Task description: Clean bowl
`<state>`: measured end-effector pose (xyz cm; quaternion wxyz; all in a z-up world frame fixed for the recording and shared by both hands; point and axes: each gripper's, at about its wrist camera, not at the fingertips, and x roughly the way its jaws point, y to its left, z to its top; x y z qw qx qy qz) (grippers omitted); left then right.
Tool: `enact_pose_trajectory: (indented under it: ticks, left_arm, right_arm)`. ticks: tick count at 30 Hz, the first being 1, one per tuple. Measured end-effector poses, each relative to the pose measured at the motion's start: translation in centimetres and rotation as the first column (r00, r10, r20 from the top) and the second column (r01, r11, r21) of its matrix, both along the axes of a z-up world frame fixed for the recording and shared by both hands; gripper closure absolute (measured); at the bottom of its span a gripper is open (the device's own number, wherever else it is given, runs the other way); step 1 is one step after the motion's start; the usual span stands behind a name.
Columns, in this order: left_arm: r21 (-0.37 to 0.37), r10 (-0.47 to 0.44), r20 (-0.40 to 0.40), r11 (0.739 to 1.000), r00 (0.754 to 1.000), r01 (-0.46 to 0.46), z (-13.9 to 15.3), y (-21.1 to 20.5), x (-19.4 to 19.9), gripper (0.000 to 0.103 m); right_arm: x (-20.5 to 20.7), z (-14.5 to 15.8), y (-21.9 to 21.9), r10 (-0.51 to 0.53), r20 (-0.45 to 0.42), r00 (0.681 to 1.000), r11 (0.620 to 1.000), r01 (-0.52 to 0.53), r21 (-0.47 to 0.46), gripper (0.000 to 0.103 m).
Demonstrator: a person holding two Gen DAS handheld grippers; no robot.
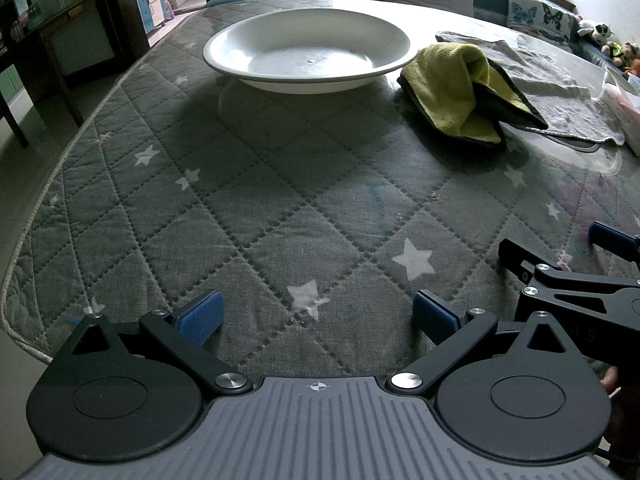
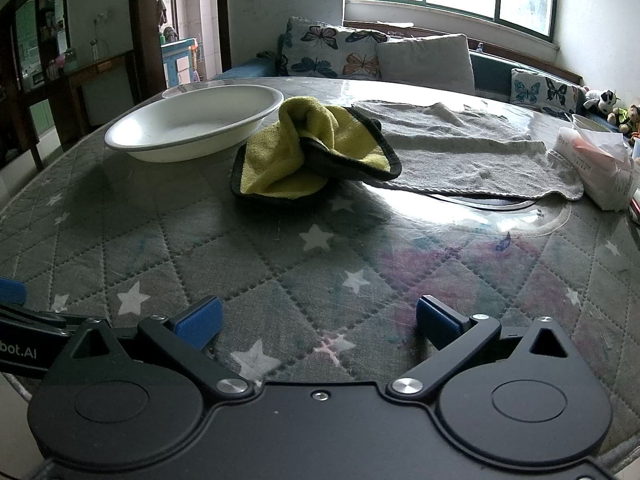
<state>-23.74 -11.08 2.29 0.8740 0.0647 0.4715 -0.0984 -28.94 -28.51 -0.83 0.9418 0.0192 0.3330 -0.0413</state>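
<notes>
A wide white bowl (image 1: 308, 46) (image 2: 192, 120) sits on the quilted star-patterned table, toward the far side. Just to its right lies a crumpled yellow cloth with dark edging (image 1: 460, 88) (image 2: 304, 156), touching nothing but the table and a grey towel. My left gripper (image 1: 318, 318) is open near the table's front edge, well short of the bowl, with nothing between its blue pads. My right gripper (image 2: 320, 320) is likewise open and empty, low over the table in front of the cloth. The right gripper also shows at the right edge of the left wrist view (image 1: 560, 256).
A grey towel (image 2: 460, 152) (image 1: 552, 80) is spread flat behind and right of the cloth. A tissue pack (image 2: 600, 168) lies at the far right. The table edge (image 1: 60, 160) curves along the left. Cushions and a sofa (image 2: 400, 60) stand behind the table.
</notes>
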Motion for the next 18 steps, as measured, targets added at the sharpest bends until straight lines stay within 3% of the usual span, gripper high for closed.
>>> enact_pose_trajectory:
  ticks: [18]
  left_arm:
    - [0.001, 0.0, -0.002, 1.0, 1.0, 0.0, 0.05, -0.05, -0.02, 0.001]
  right_arm:
    - [-0.03, 0.0, -0.05, 0.0, -0.001, 1.0, 1.0, 0.0, 0.001, 0.0]
